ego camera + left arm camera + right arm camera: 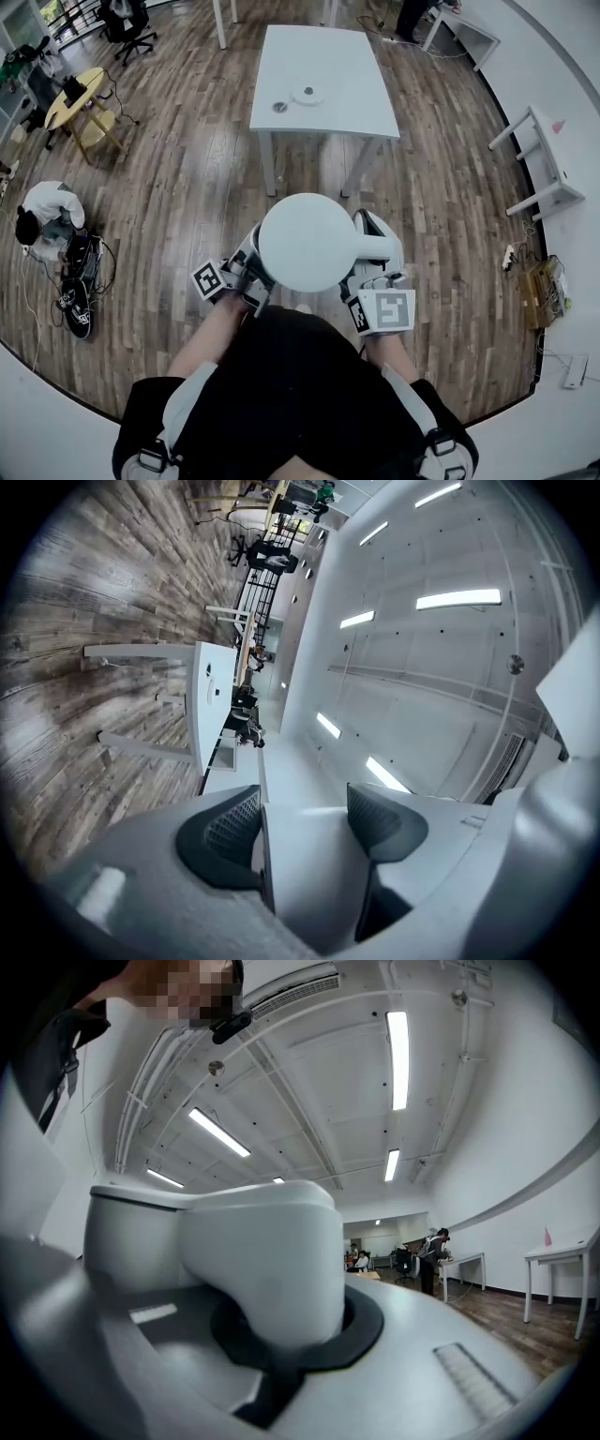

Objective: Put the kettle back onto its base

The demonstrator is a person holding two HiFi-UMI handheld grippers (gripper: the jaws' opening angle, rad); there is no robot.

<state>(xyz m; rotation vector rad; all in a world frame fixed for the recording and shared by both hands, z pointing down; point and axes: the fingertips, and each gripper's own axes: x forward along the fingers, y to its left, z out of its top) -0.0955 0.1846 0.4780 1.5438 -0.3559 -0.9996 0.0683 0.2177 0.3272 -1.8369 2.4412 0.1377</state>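
In the head view a white kettle (305,242) hangs above the wooden floor, in front of the person's body, with its handle (377,246) to the right. My left gripper (257,270) is shut on the kettle's left side; its dark pads (221,834) clamp a white part of the kettle (309,855). My right gripper (364,272) is shut on the handle, which fills the right gripper view as a rounded white bar (267,1260) between the jaws. The round white base (307,93) lies on the white table (328,56) further ahead, with a small grey disc (279,107) beside it.
A person crouches over gear on the floor at the left (45,214). A yellow round table (80,97) and an office chair (128,26) stand at the far left. A white bench (544,164) and a box with cables (540,291) line the right wall.
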